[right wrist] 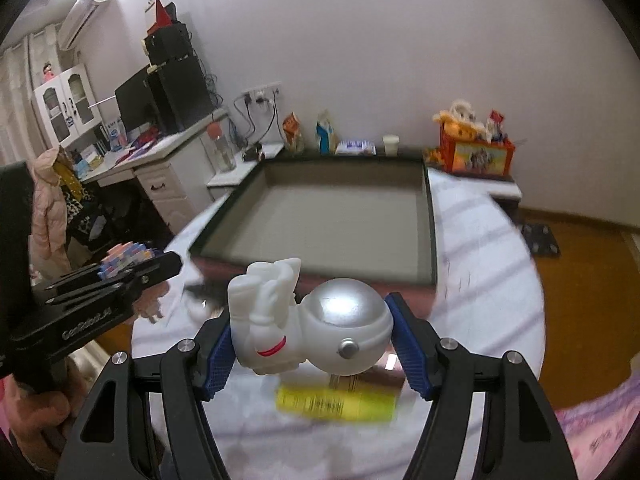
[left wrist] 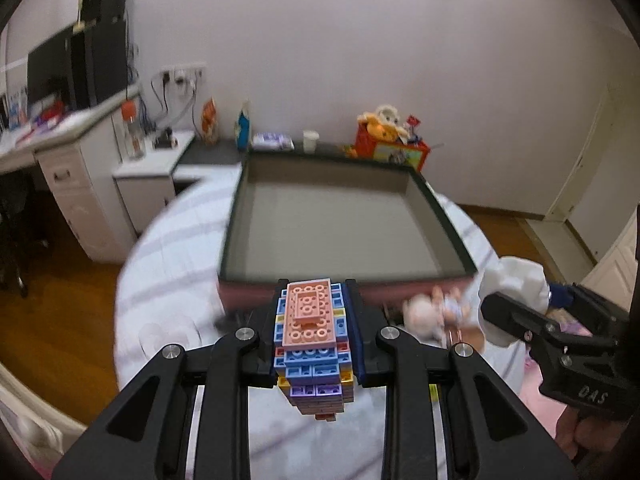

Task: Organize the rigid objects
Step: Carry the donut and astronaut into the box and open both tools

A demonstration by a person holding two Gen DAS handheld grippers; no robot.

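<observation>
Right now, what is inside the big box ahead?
The box shows only a bare grey floor. The strip just behind its near wall is hidden by the astronaut toy and the block stack.

The block tower is pink on top, with blue, yellow and purple bricks under it. The astronaut toy is white with a silver helmet and a red stripe. The box is grey inside with a dark rim. Near the box lies a yellow bottle. The bed cover is white with pale purple stripes.

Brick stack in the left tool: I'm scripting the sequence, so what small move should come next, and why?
Probably carry the left tool forward over the box rim. It is clamped on the brick stack, which sits short of the near wall, and the box floor ahead shows bare.
</observation>
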